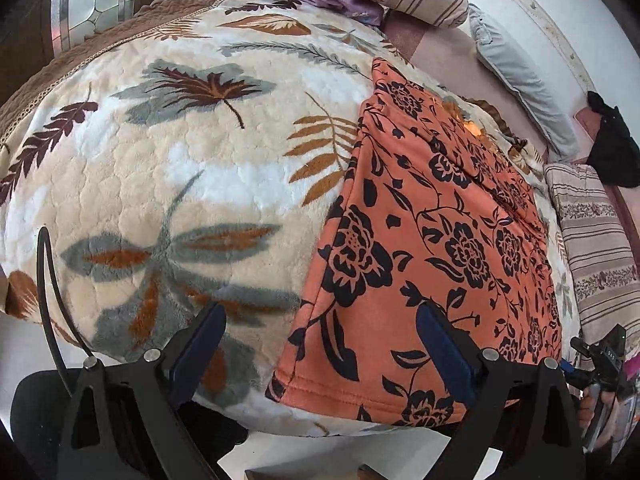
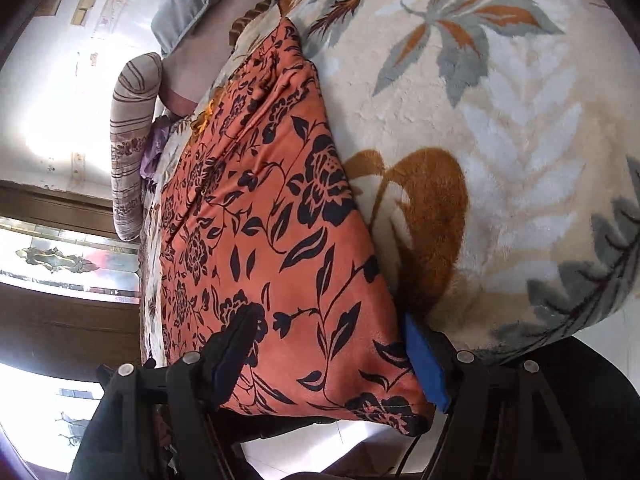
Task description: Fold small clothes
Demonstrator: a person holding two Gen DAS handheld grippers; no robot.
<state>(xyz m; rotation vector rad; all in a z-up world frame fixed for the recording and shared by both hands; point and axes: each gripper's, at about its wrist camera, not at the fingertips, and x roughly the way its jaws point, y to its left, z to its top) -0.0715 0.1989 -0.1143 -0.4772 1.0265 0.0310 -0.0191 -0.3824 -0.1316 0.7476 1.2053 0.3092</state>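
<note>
The left gripper stands wide apart over the near edge of the bed, holding nothing: one finger hangs above the blanket, the other above the hem of the garment. The right gripper is wide too, its fingers straddling the garment's near end – whether the pads touch the cloth cannot be told. The garment, orange with black flowers and vines, lies flat and lengthwise on the leaf-patterned blanket, running away from the bed's near edge. It looks folded along its length – one long edge is smooth and straight, with creases gathered toward the far end, where a small bright orange patch shows.
</note>
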